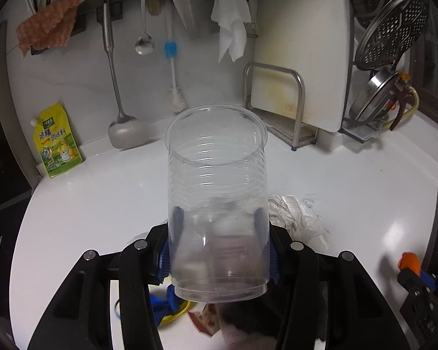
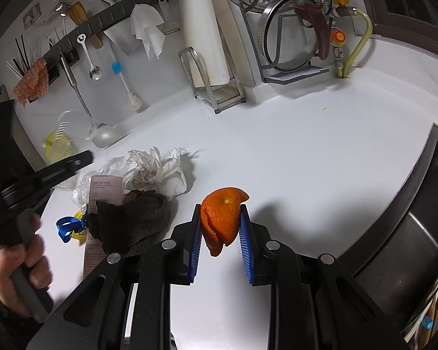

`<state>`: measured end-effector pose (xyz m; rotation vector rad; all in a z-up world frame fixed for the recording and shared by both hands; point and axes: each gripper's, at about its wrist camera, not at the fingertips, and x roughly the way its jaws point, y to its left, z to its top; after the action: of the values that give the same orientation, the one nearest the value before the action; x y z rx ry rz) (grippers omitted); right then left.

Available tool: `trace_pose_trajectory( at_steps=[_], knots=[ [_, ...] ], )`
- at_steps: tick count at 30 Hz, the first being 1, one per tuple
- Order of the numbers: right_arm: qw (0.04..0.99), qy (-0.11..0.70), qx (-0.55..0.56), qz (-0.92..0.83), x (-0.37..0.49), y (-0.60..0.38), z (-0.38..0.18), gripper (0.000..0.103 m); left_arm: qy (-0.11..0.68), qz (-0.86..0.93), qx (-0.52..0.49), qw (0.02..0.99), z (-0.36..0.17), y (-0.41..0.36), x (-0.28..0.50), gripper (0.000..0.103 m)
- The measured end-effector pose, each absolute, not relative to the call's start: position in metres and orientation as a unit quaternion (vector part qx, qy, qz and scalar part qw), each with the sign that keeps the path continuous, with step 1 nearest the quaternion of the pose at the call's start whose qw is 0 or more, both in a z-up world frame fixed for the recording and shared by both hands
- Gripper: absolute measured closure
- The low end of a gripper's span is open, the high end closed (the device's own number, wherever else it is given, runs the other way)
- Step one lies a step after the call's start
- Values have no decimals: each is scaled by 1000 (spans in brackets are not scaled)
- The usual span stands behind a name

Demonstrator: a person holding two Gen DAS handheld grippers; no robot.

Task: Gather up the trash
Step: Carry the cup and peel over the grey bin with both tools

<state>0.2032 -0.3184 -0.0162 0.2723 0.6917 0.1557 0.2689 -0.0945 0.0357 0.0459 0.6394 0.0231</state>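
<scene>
My left gripper [image 1: 217, 248] clamps the clear plastic cup [image 1: 217, 192], mouth up. My right gripper [image 2: 220, 233] pinches orange peel [image 2: 222, 218] (peel sits right of the cup mouth).

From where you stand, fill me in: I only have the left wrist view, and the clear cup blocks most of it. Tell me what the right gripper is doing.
Observer: The right gripper is shut on a piece of orange peel, held above the white counter.
Operator: Say what trash is left beside it.
Observer: To its left lies a dark cloth, touching a pile of crumpled white paper.
Operator: Report anything else in that pile.
Observer: A pink printed packet sticks up behind the cloth, and a blue ribbon lies at its left edge.
</scene>
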Motion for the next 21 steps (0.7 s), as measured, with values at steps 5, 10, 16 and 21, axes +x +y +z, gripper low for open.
trace_pose_trajectory(
  at_steps=[5,10,16,21],
  knots=[
    [932,328,134,79,193,-314,-14,80,311,0,18,950,41,-80,225,54],
    [942,308,103,80,167,-294,-5,80,298,-8,32,954,43,-68,170,54],
    [946,296,92,95,107,-266,-2,80,286,-36,52,956,40,-64,105,54],
    [950,289,94,76,51,-252,-8,80,287,-55,52,955,26,-62,57,54]
  ],
)
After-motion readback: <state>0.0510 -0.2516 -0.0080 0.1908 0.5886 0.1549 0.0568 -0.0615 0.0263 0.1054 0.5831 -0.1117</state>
